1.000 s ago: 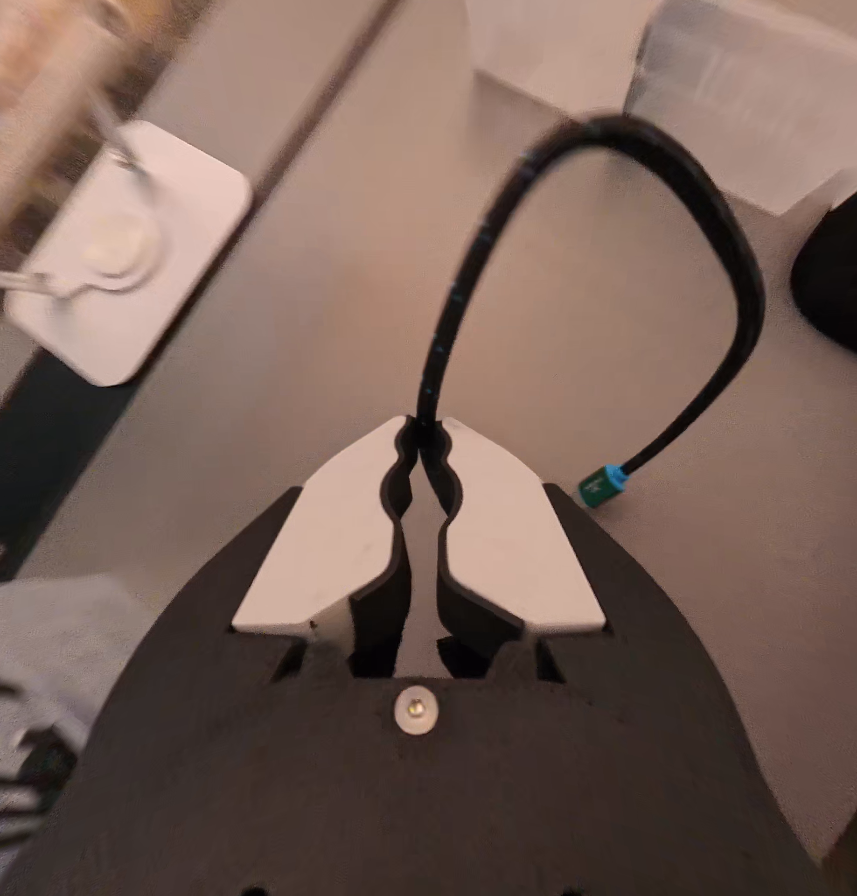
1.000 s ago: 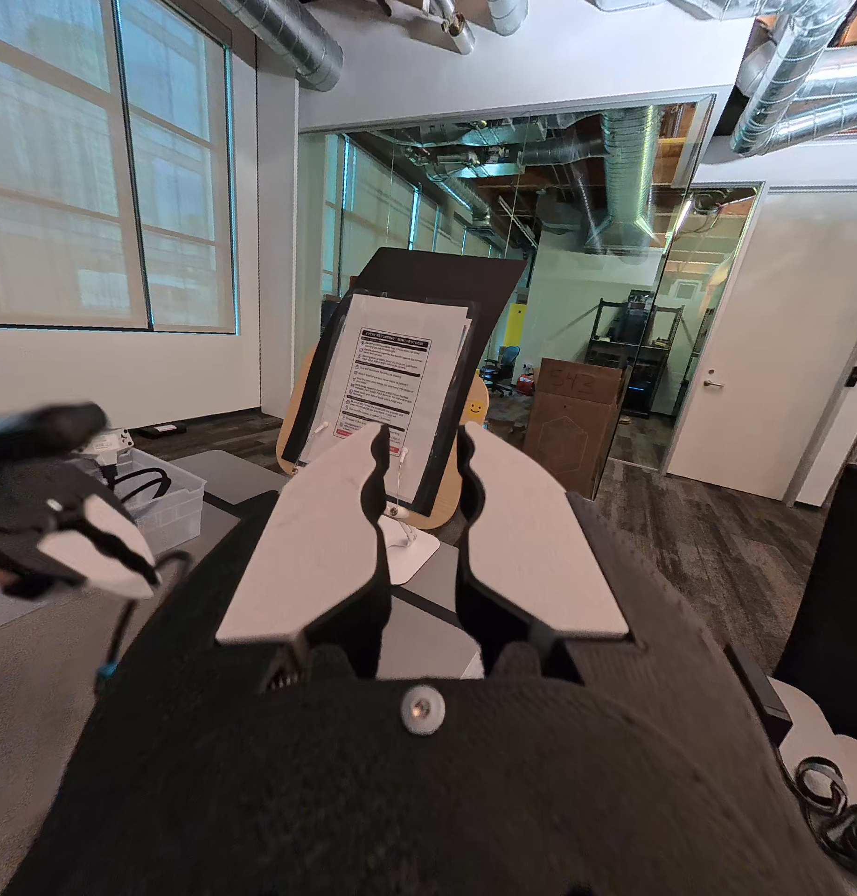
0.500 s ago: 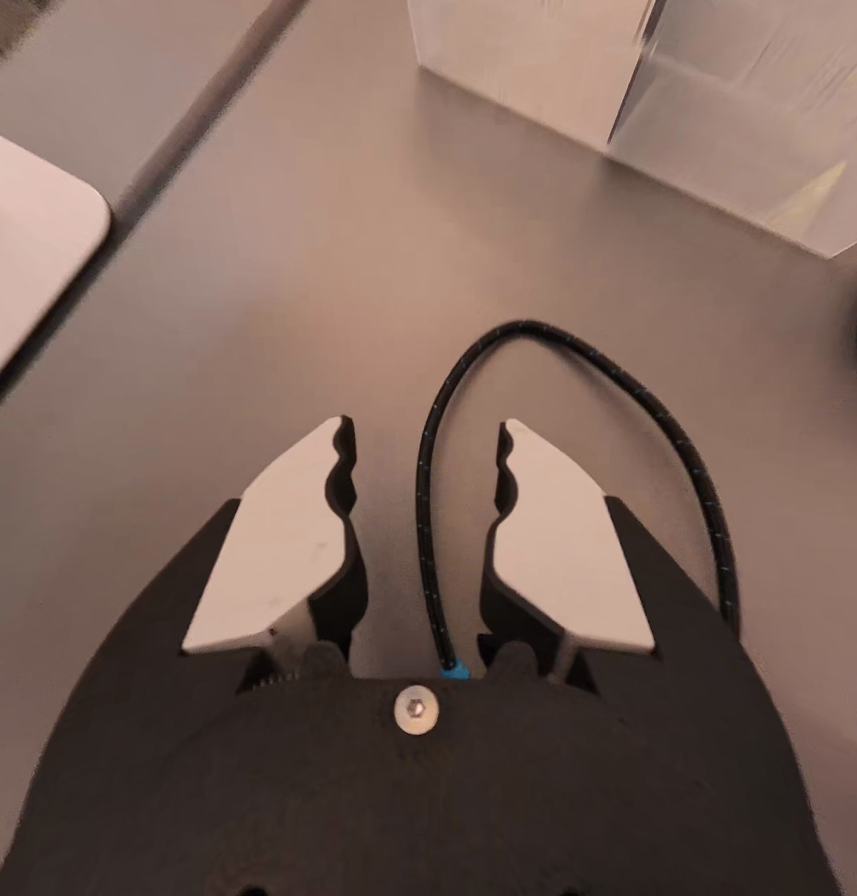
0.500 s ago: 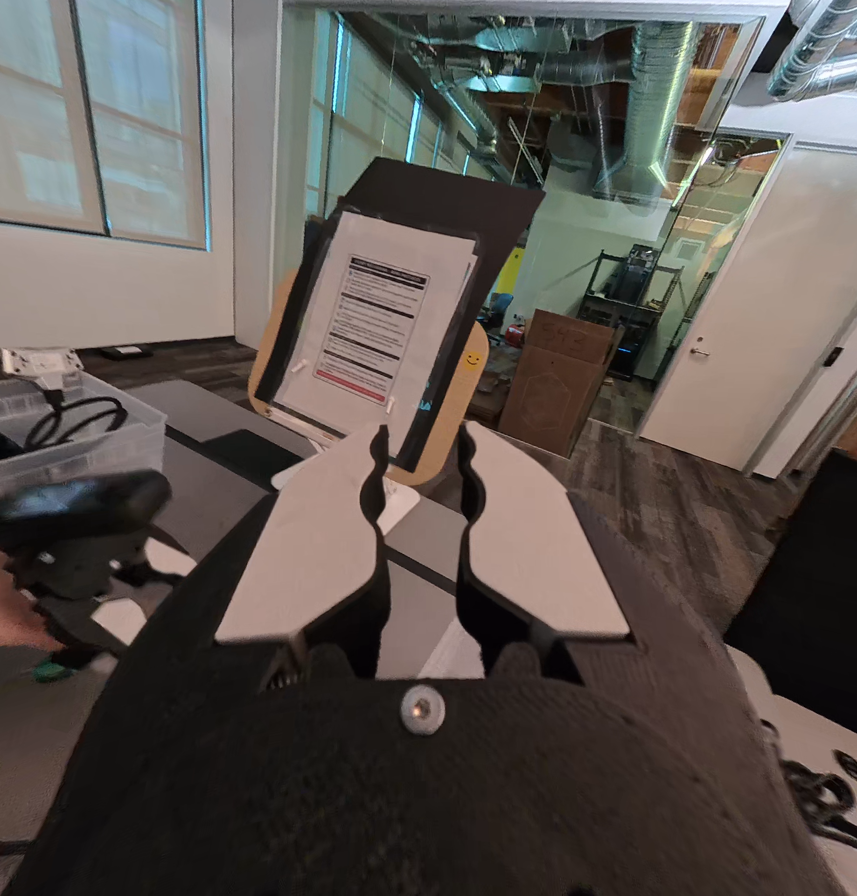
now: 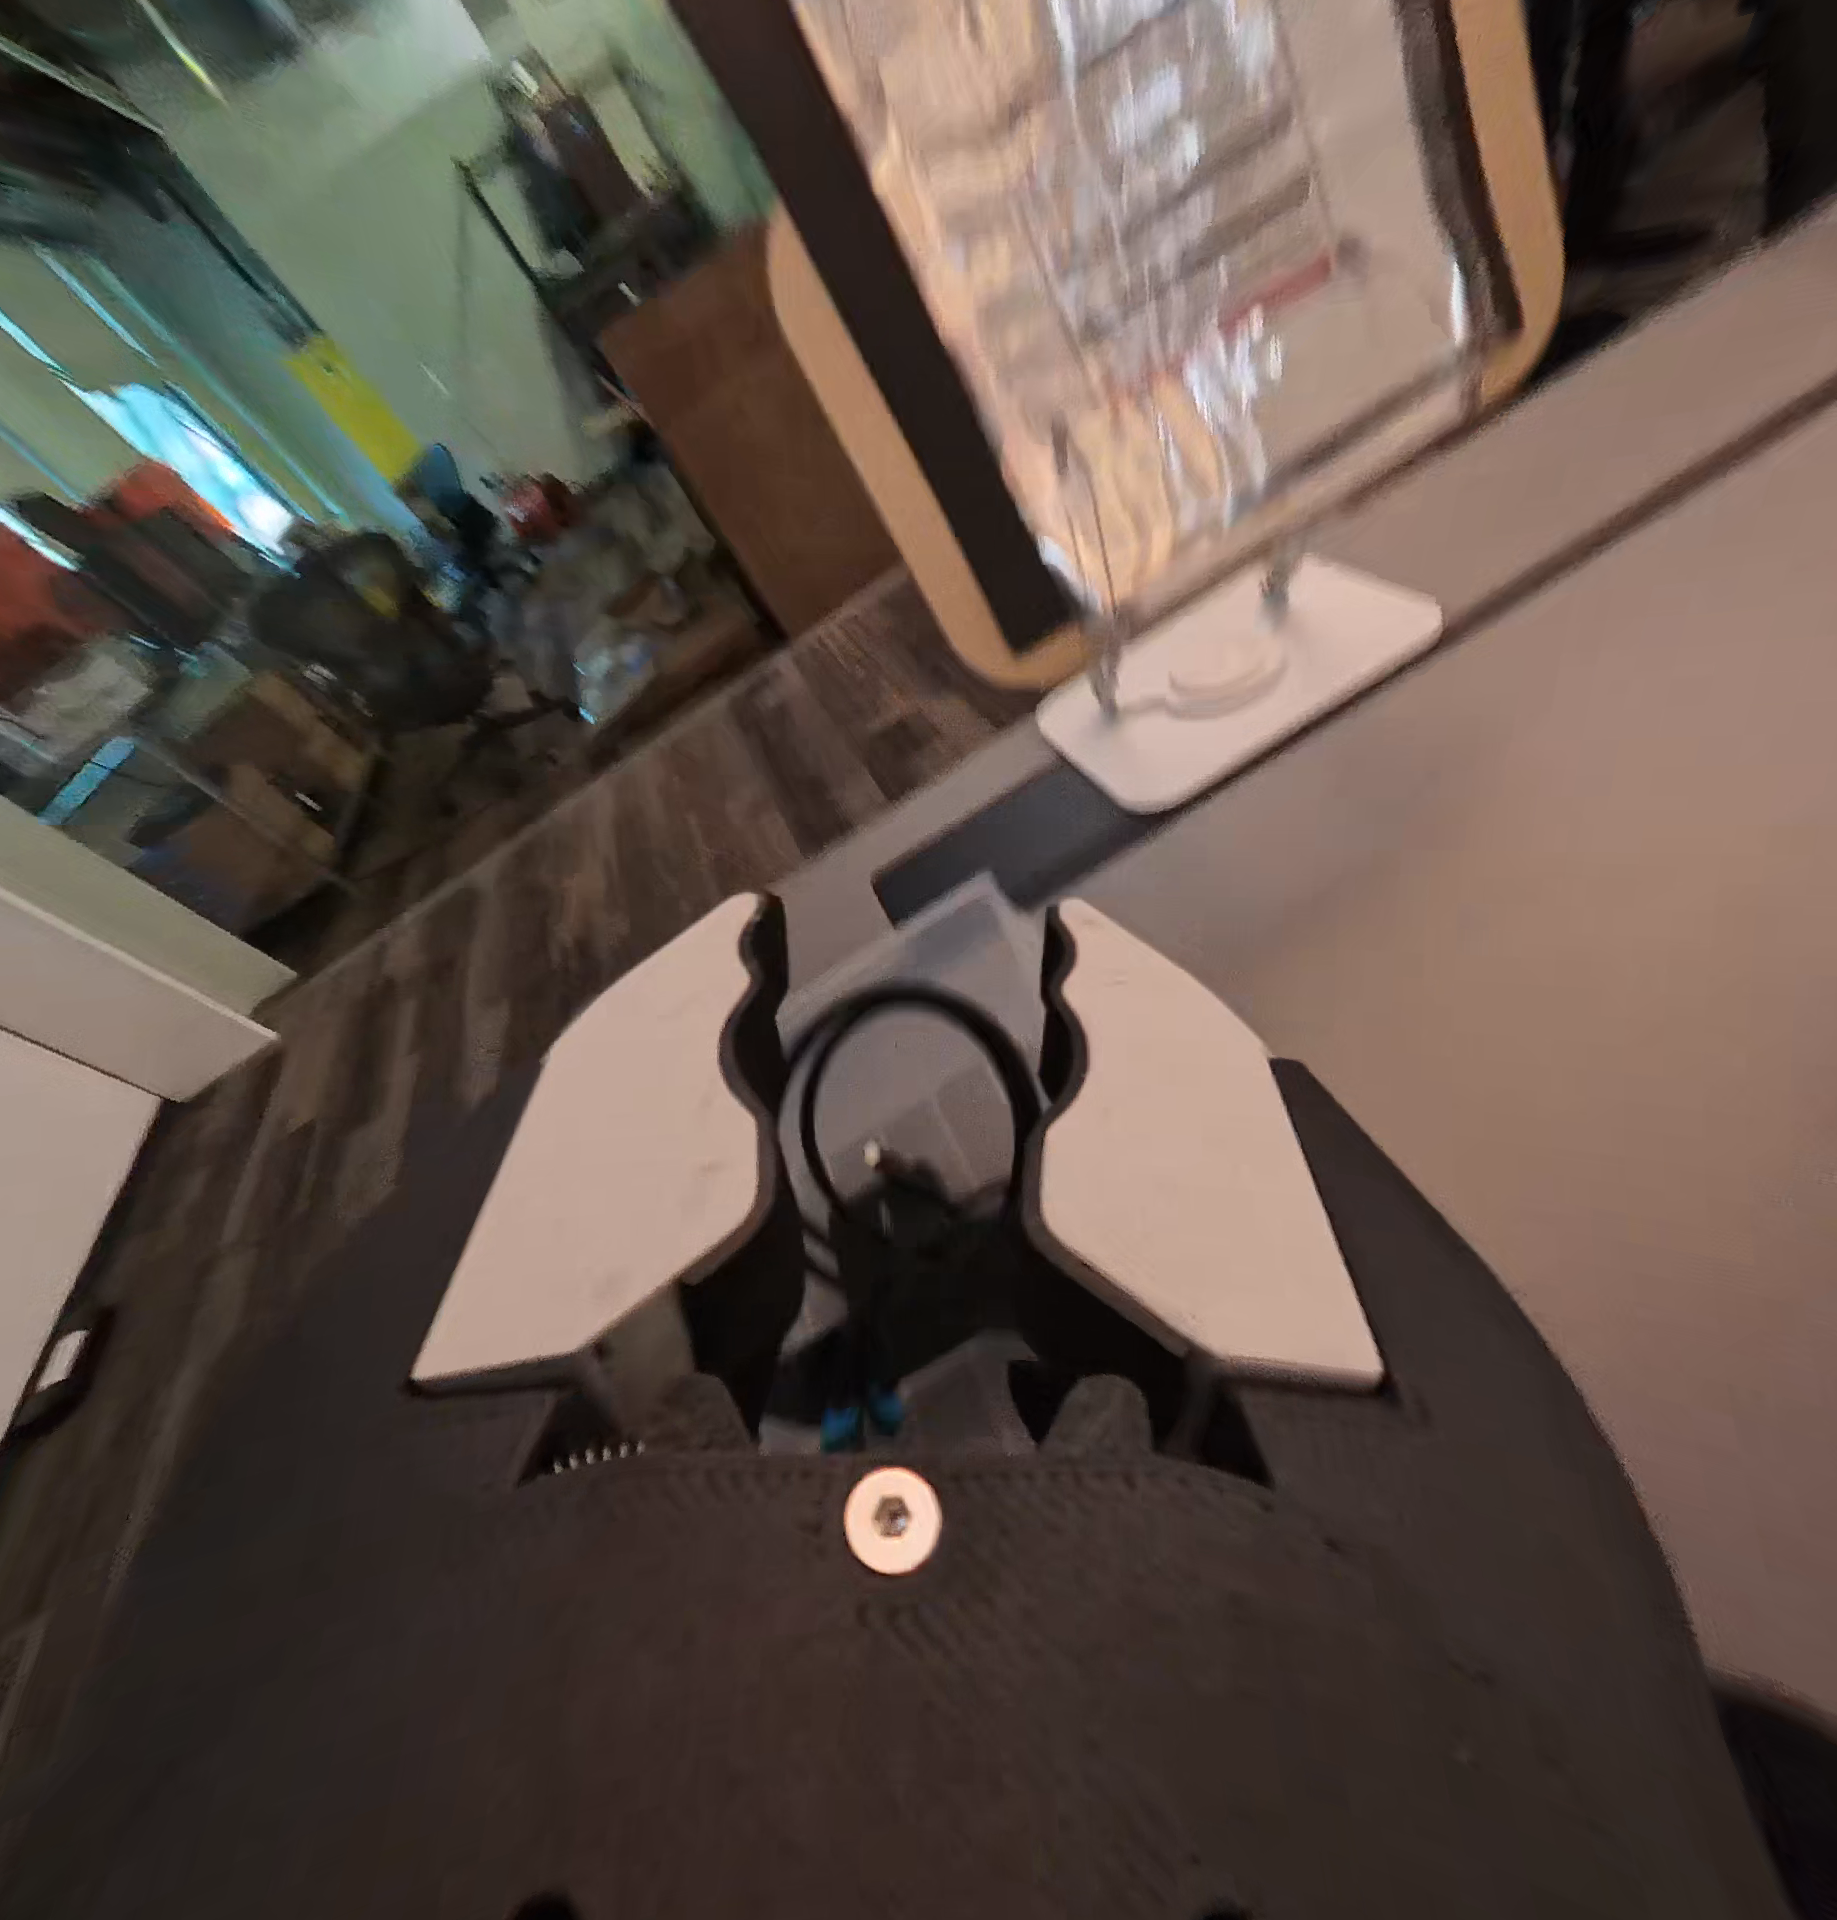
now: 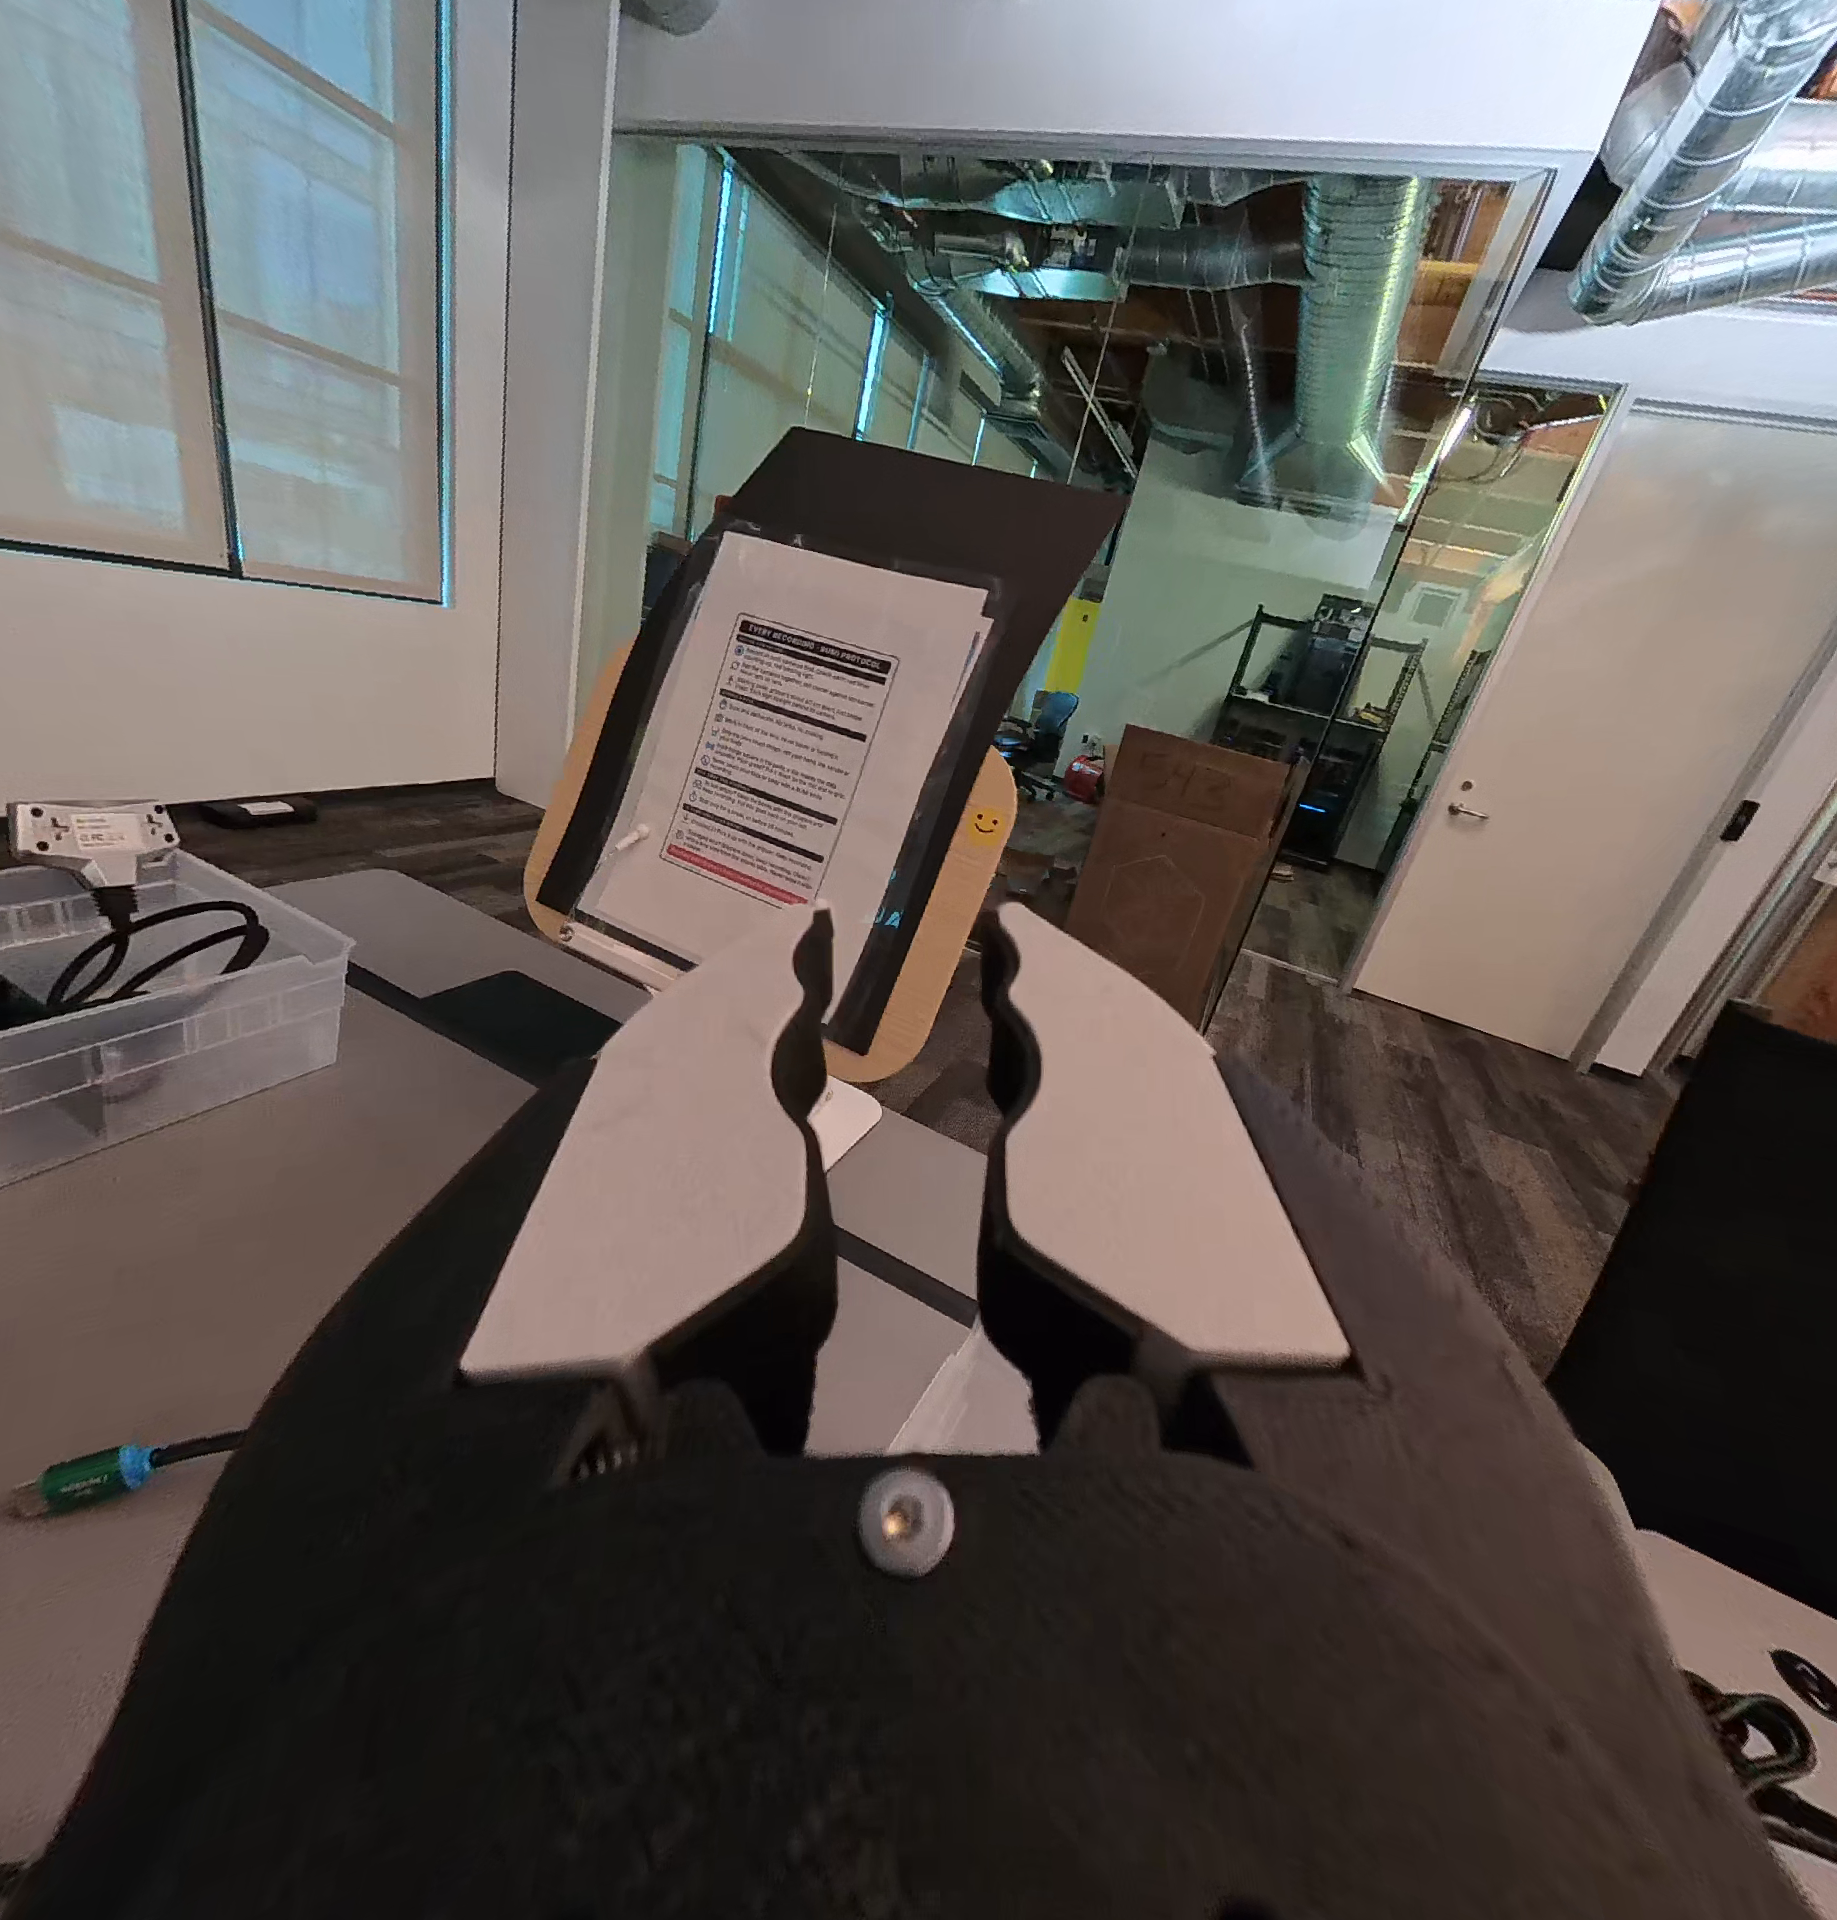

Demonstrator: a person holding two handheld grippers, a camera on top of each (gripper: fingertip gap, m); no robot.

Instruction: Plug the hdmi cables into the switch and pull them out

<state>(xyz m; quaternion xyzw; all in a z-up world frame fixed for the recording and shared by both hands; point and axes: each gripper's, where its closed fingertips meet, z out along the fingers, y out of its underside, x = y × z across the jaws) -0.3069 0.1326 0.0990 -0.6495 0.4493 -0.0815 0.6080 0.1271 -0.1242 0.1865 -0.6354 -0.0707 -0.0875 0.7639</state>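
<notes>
An HDMI cable with a green plug and blue collar (image 6: 83, 1481) lies on the grey table (image 6: 218, 1299) at the left of the right wrist view. A white switch (image 6: 93, 831) with a black lead sits in a clear bin (image 6: 218, 1029) at the far left. My right gripper (image 6: 909, 920) is open and empty, held above the table. My left gripper (image 5: 909, 925) is open and empty. Beyond its jaws I see a black cable loop (image 5: 893, 1008) with blue collars over a pale container; this view is blurred.
A document stand (image 6: 789, 748) with a white base (image 5: 1246, 675) stands at the table's far edge. Black cables (image 6: 1766, 1745) lie on a white surface at the lower right. A dark chair (image 6: 1766, 1247) is on the right.
The left gripper opened and let go of the black cable, then swung up and away toward the table's end. The cable now lies on the table. The right gripper barely moved.
</notes>
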